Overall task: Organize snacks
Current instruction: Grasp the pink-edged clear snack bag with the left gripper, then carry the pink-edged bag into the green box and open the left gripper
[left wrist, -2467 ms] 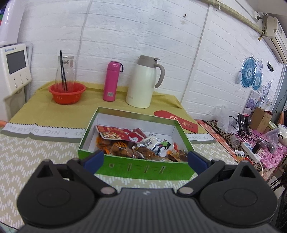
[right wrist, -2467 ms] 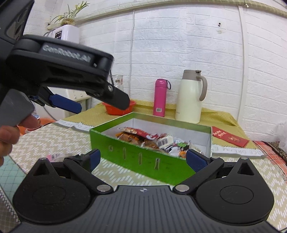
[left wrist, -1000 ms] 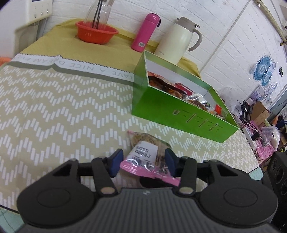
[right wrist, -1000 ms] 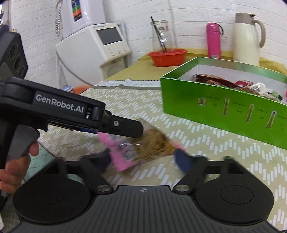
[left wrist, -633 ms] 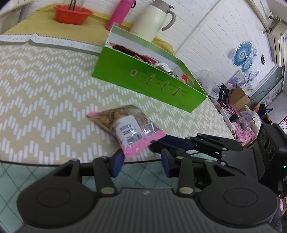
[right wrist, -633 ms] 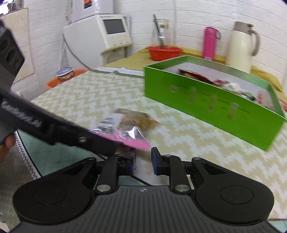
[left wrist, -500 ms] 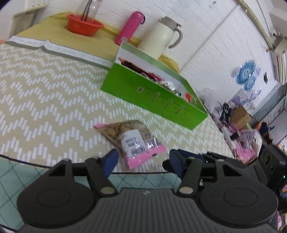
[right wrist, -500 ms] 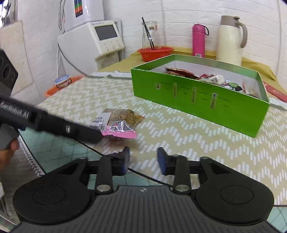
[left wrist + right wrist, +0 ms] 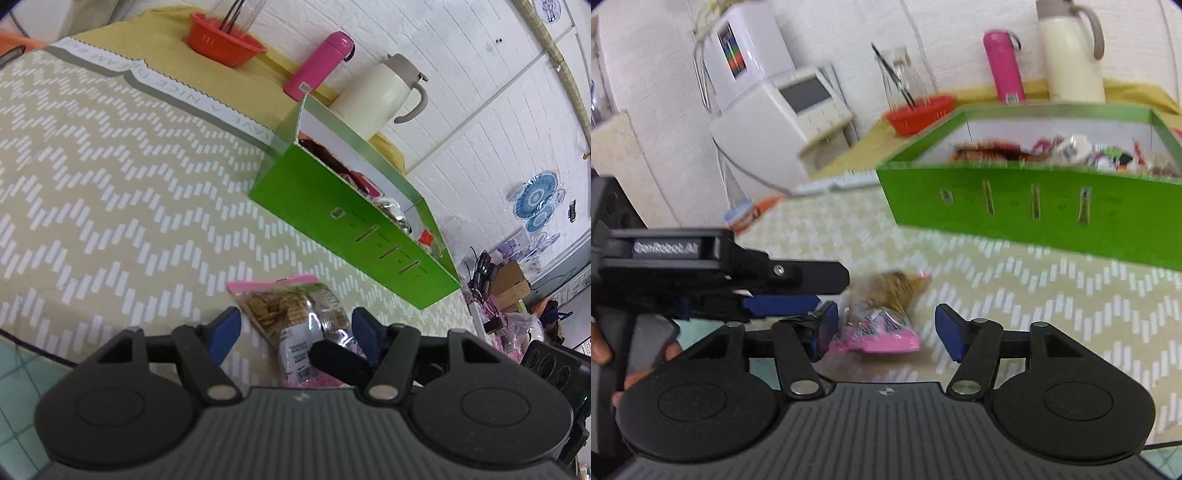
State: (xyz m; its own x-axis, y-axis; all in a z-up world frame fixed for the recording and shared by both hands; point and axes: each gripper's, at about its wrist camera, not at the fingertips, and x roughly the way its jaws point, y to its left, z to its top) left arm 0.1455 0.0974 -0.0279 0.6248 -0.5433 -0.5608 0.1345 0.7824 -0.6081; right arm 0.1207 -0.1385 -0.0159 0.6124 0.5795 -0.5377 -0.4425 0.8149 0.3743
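Note:
A clear snack bag with pink ends (image 9: 295,314) lies flat on the zigzag tablecloth, near the table's front edge. My left gripper (image 9: 295,330) is open with its fingers on either side of the bag. My right gripper (image 9: 882,328) is open too, and the same bag (image 9: 879,317) lies between its fingers. The left gripper shows in the right wrist view (image 9: 783,288), reaching in from the left. A green box (image 9: 351,218) holding several snack packets stands behind the bag, and it also shows in the right wrist view (image 9: 1034,206).
A red bowl (image 9: 225,40), a pink bottle (image 9: 317,66) and a cream jug (image 9: 380,96) stand on the yellow cloth behind the box. A white appliance (image 9: 783,107) stands at the left. The table edge runs just under the grippers.
Both grippers have opened wider and come in close around the snack bag from the table's front edge. The bag still lies on the cloth.

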